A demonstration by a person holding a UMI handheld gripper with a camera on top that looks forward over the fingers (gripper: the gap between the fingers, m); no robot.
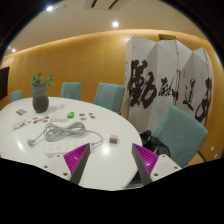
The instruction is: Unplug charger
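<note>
On the far left of the white worktop [100, 165] stands a potted plant [40, 93]. Right of it lies a white power strip [62, 130] with its cord and a charger, well ahead of the gripper [111, 160], whose fingers stand wide apart with nothing between them. Teal chairs [180, 135] ring the worktop; a calligraphy screen [170, 80] stands at the right.
</note>
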